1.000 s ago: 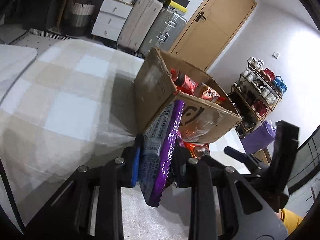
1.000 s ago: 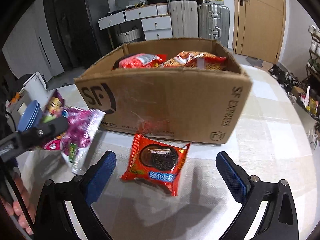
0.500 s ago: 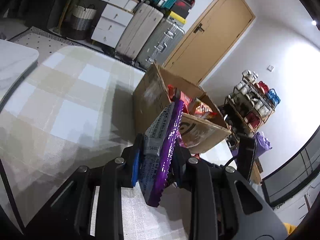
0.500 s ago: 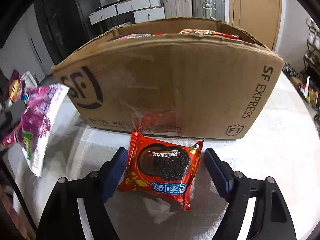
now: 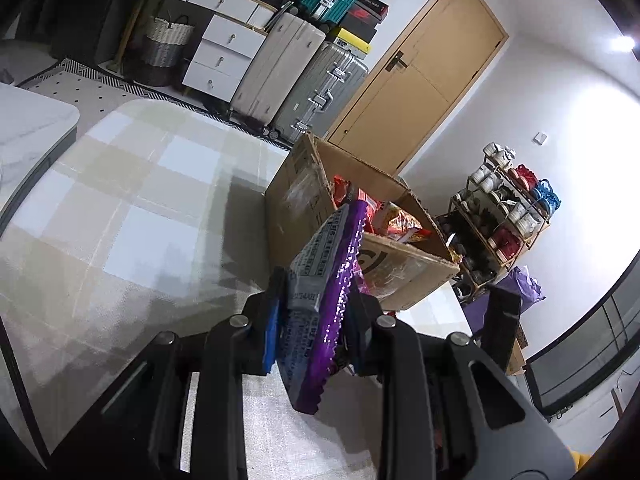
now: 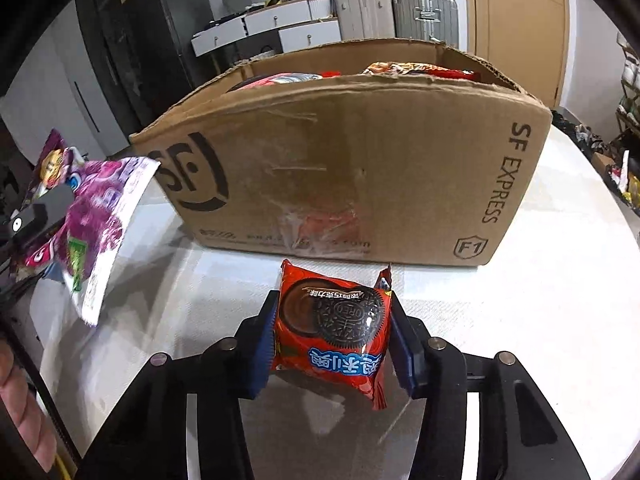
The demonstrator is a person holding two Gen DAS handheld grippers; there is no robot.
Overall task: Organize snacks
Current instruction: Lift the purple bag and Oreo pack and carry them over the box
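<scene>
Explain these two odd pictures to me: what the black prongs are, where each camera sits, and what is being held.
No robot here: a person carries a hand-held gripper in each hand, each with a fisheye camera looking along its two fingers. In the left view, the left gripper is clamped on a flat purple snack bag, held in the air. In the right view, the right gripper is closing its blue-padded fingers around a red Oreo cookie packet on the pale checked tablecloth. Behind stands an open brown cardboard box already holding snacks.
</scene>
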